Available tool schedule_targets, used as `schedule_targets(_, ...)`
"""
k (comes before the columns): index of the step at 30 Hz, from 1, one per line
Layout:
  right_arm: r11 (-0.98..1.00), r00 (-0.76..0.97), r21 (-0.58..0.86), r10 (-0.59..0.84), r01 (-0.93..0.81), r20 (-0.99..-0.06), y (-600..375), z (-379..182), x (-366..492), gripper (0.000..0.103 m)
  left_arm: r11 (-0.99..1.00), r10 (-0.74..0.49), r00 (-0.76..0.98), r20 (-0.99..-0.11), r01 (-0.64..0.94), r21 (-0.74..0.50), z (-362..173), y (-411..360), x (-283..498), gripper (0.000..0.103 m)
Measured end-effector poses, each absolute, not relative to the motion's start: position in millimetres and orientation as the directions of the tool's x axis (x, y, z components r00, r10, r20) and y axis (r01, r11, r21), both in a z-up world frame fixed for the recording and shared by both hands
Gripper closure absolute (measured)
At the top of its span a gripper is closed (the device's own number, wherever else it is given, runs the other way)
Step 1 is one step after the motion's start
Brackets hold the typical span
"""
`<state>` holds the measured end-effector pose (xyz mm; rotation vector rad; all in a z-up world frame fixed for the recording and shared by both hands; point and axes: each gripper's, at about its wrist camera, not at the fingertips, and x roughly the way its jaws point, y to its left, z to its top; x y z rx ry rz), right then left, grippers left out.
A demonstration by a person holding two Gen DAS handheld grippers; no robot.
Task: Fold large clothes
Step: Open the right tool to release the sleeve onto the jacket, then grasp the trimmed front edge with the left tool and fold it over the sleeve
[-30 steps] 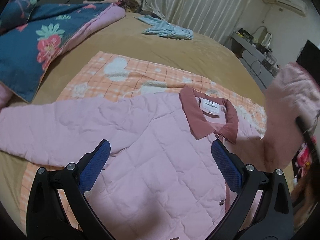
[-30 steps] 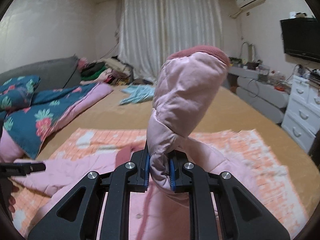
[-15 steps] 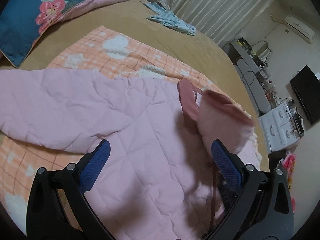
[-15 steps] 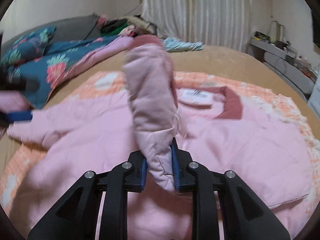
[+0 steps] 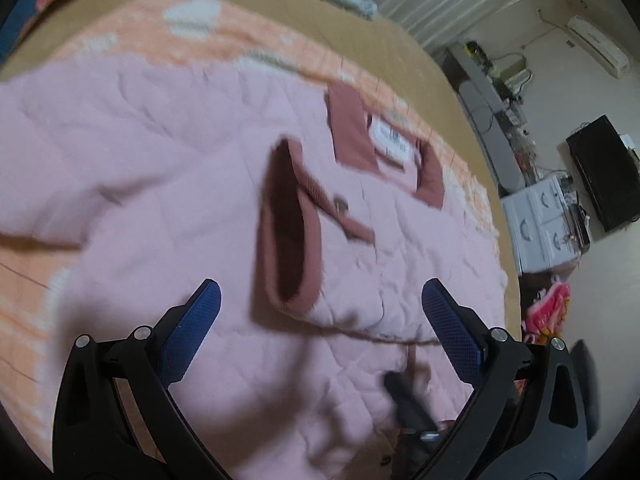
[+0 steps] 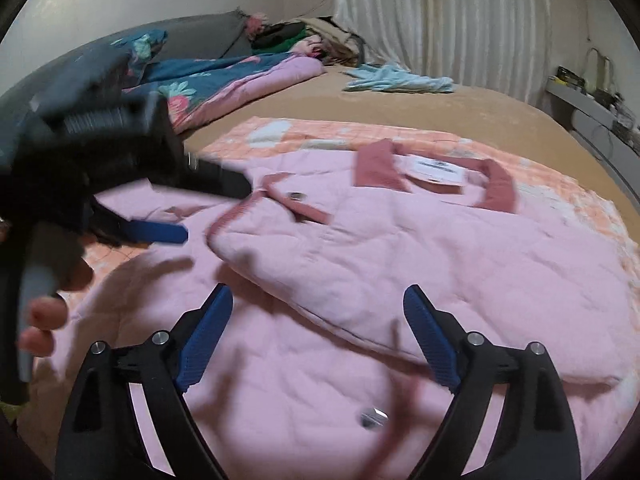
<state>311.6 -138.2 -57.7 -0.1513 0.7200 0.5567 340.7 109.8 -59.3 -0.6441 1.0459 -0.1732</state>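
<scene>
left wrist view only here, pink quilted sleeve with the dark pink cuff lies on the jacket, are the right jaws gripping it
Observer: No. The right gripper has just been opening its jaws; they stand wide, pressing nothing.
Operator: what's under them
Observer: The pink quilted jacket front with a silver snap button; the folded pink sleeve lies beyond them.
Operator: anything up the bed
Observer: A pile of mixed clothes by the grey headboard.

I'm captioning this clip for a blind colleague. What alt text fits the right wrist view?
A pink quilted jacket lies on a bed, one sleeve folded across its front, below the open right gripper, whose jaws have just opened with nothing between them. At left, blurred, a hand holds the left gripper; a floral quilt lies behind.
</scene>
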Motion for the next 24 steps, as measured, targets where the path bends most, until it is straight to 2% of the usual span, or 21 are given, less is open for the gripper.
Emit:
schedule_targets(1, 0.856, 0.625, 0.05, 0.413, -0.514, -0.662, -149.2, -55.7, 311.0, 0.016, 0.801, -0.435, 0.492, -0.754, -0.171, -0.574, -66.2, 103.9, 342.9, 0.015)
schedule_targets(6, 0.911, 0.68, 0.017, 0.321, -0.413, -0.659, -200.3, -50.3, 314.0, 0.016, 0.781, -0.455, 0.456, -0.765, -0.209, -0.588, -89.2, 89.3, 350.9, 0.05)
schedule_targets(8, 0.928, 0.698, 0.023, 0.296, -0.371, -0.652, -222.6, -47.1, 315.4, 0.016, 0.792, -0.442, 0.462, -0.769, -0.202, -0.577, -91.6, 84.0, 355.0, 0.055)
schedule_targets(10, 0.94, 0.712, 0.026, 0.274, -0.339, -0.646, -239.8, -47.1, 316.8, 0.016, 0.799, -0.433, 0.475, -0.766, -0.192, -0.57, -90.6, 81.9, 357.6, 0.067)
schedule_targets(11, 0.947, 0.719, 0.025, 0.26, -0.32, -0.645, -249.0, -46.4, 317.7, 0.016, 0.804, -0.426, 0.487, -0.763, -0.182, -0.566, -88.3, 81.2, 358.6, 0.081)
schedule_targets(12, 0.953, 0.723, 0.025, 0.247, -0.303, -0.645, -256.7, -46.9, 321.2, 0.016, 0.813, -0.417, 0.497, -0.761, -0.172, -0.557, -84.6, 80.4, 359.1, 0.087)
schedule_targets(15, 0.964, 0.739, 0.015, 0.214, -0.266, -0.639, -275.8, -45.3, 320.4, 0.016, 0.854, -0.377, 0.531, -0.759, -0.118, -0.507, -63.9, 76.9, 361.4, 0.093)
schedule_targets(20, 0.98, 0.766, 0.026, 0.17, -0.196, -0.62, -310.6, -36.9, 324.8, 0.016, 0.91, -0.295, 0.61, -0.735, -0.055, -0.412, -19.3, 75.4, 357.9, 0.094)
schedule_targets(24, 0.988, 0.759, 0.054, 0.146, -0.145, -0.635, -329.9, -36.6, 335.4, 0.016, 0.929, -0.249, 0.583, -0.774, -0.083, -0.361, -40.5, 82.3, 360.8, 0.094)
